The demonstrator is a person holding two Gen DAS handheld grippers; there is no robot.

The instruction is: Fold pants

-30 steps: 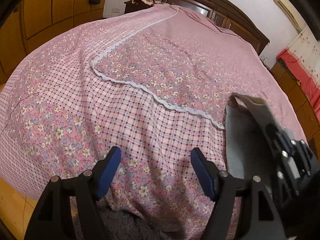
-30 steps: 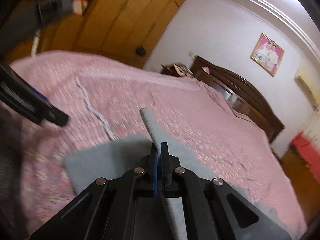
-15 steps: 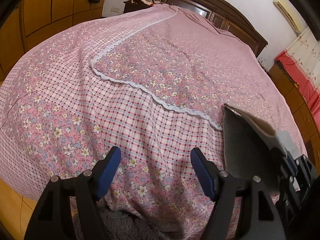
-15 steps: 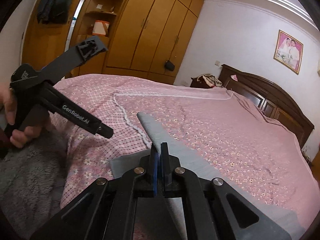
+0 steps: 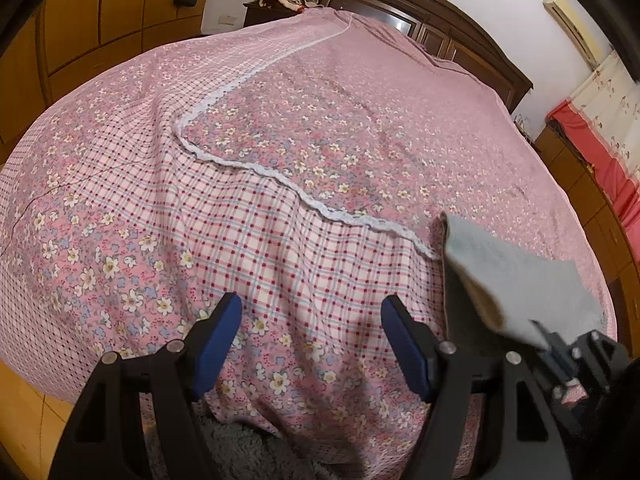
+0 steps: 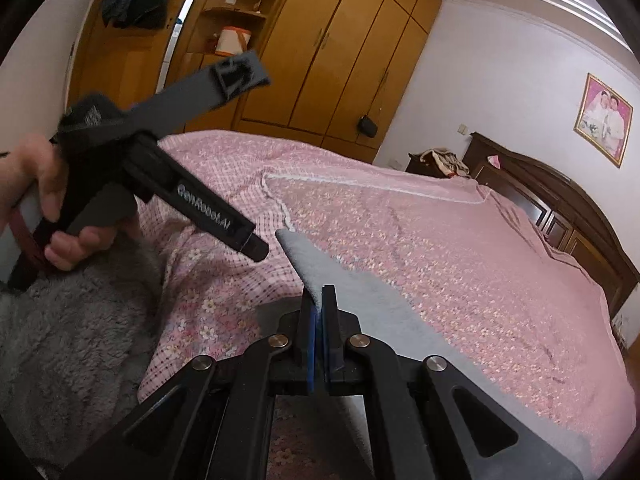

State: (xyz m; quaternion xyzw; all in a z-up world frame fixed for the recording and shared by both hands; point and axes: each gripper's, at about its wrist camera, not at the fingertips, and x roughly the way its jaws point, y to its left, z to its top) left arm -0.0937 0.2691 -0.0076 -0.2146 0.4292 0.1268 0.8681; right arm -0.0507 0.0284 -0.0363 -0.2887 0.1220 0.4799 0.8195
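The grey pants (image 6: 384, 312) lie on the pink bed, with one edge lifted off the bedspread. My right gripper (image 6: 319, 300) is shut on that raised edge, the cloth pinched between its blue pads. In the left wrist view the same grey pants (image 5: 516, 280) hang at the lower right, with the right gripper (image 5: 560, 364) below them. My left gripper (image 5: 310, 344) stands open over the checked part of the bedspread, nothing between its fingers. It also shows in the right wrist view as the black left gripper (image 6: 256, 246), gripped by a hand (image 6: 36, 200).
A pink floral and checked bedspread (image 5: 280, 152) covers the bed, with a dark wooden headboard (image 5: 420, 12) at the far end. Wooden wardrobes (image 6: 340, 48) line the left wall. A grey fluffy rug (image 6: 72, 340) lies by the near bed edge.
The right gripper has tipped up and swung, carrying the lifted edge of the pants toward the lower right in the left wrist view. The left gripper has stayed still and open.
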